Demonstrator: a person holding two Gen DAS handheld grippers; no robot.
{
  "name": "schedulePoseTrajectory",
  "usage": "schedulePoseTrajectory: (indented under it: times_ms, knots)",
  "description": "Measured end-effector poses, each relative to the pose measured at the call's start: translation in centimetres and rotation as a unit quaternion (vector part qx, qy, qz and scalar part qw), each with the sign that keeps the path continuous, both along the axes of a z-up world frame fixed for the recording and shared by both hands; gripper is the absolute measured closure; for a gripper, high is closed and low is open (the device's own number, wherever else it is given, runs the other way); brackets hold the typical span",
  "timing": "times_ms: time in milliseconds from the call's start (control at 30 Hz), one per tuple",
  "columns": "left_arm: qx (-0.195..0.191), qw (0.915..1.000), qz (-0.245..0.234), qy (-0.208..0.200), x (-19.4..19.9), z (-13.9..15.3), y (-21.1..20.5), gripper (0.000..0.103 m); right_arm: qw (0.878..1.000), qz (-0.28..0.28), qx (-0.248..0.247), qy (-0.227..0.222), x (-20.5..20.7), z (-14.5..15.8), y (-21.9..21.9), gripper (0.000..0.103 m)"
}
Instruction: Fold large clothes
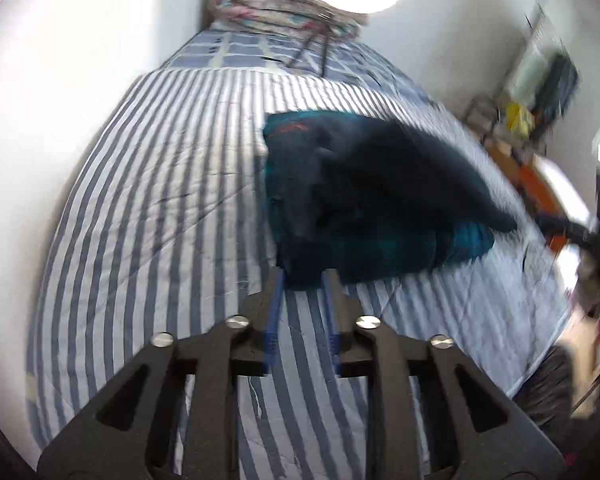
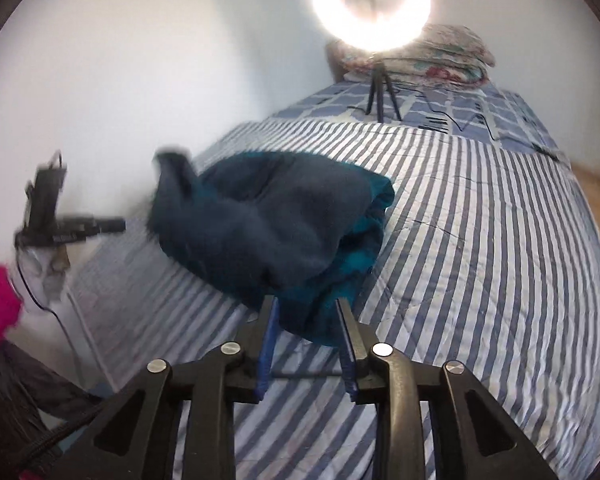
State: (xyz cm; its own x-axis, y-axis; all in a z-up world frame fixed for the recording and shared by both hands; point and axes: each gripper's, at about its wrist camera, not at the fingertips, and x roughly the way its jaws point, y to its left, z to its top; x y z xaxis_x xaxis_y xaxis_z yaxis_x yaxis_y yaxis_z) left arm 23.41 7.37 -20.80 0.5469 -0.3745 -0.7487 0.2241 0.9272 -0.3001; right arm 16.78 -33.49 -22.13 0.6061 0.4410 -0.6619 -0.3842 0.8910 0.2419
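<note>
My left tool (image 1: 303,276) hangs with its blue pads parted, their tips at the near edge of the dark blue garment (image 1: 364,192), nothing pinched between them. My right tool (image 2: 306,304) is likewise spread, its pads straddling the near teal fold of the same garment without pressing on it. The garment lies bunched in a loose heap on the striped bedspread (image 1: 148,200), about mid-bed. A glowing ring light (image 2: 370,4) on a small tripod stands toward the head of the bed, in front of a folded floral quilt (image 2: 440,56).
</note>
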Motion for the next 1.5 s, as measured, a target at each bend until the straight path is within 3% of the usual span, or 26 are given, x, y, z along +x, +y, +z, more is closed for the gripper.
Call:
schedulePoseTrajectory:
  times_ms: [100,167,233,400,467,500,533,567,600,667,767,833,900,1000,1100,1167,1267,1333,1500]
  knots:
    - [-0.089,0.9946,0.05,0.021,1.5,0.2,2.4,0.047,0.997,-0.023,0.065,0.022,1.0,0.3,-0.9,0.054]
    - [-0.126,0.9891,0.067,0.037,2.8,-0.2,3.1,0.044,0.994,-0.037,0.097,0.042,1.9,-0.3,-0.8,0.041]
    - [-0.139,0.9863,0.073,0.051,4.0,-0.9,2.9,0.044,0.989,-0.055,0.117,0.068,3.3,-1.4,-0.4,0.039]
    - [-0.205,0.9673,0.075,0.128,7.0,-4.7,1.7,0.044,0.974,-0.071,0.17,0.134,6.1,-5.0,0.3,0.039]
    - [-0.216,0.9633,0.074,0.141,7.5,-5.5,1.4,0.044,0.968,-0.069,0.188,0.151,6.6,-6.1,0.7,0.046]
    - [-0.221,0.9621,0.074,0.142,7.6,-5.6,1.3,0.054,0.965,-0.064,0.197,0.159,6.9,-6.5,1.0,0.05]
    - [-0.223,0.9615,0.072,0.143,7.6,-5.8,1.0,0.065,0.963,-0.057,0.204,0.165,7.0,-6.8,1.4,0.065]
    - [-0.213,0.964,0.067,0.143,7.6,-5.7,0.7,0.088,0.962,-0.049,0.208,0.17,7.1,-6.9,1.6,0.08]
    - [-0.2,0.9681,0.063,0.137,7.5,-5.3,0.3,0.092,0.963,-0.045,0.201,0.172,7.1,-6.7,1.9,0.085]
    - [-0.175,0.978,0.051,0.102,6.6,-3.5,-0.3,0.094,0.969,-0.038,0.184,0.159,6.7,-5.5,2.1,0.094]
    - [-0.134,0.9883,0.032,0.066,5.2,-2.0,-1.3,0.095,0.972,-0.032,0.188,0.135,6.3,-3.5,1.4,0.095]
    - [-0.105,0.99,0.031,0.089,4.6,-4.0,-1.9,0.095,0.977,-0.039,0.171,0.124,5.9,-3.5,0.9,0.096]
    - [-0.064,0.9903,0.031,0.119,4.5,-6.6,-2.6,0.096,0.976,-0.053,0.148,0.152,6.4,-5.6,1.0,0.096]
    - [-0.043,0.9884,0.035,0.141,4.3,-8.0,-2.8,0.103,0.978,-0.058,0.1,0.176,6.4,-8.2,2.4,0.096]
    - [-0.017,0.994,0.023,0.106,3.4,-5.6,-2.4,0.103,0.983,-0.043,0.087,0.158,5.5,-6.7,2.9,0.087]
    - [-0.012,0.9971,0.02,0.073,2.3,-3.1,-1.6,0.103,0.989,-0.033,0.054,0.134,4.9,-4.4,2.8,0.071]
    - [0.016,0.9996,0.023,0.01,1.2,0.4,-1.1,0.103,0.997,-0.033,0.005,0.064,3.5,-0.7,2.3,0.069]
    - [0.026,0.9992,0.023,-0.017,2.0,2.2,-1.9,0.103,0.999,-0.029,0.001,0.015,3.7,2.0,2.3,0.068]
    - [0.03,0.9985,0.018,-0.043,7.1,4.5,-6.3,0.102,0.999,-0.032,0.014,-0.033,8.5,4.6,4.4,0.07]
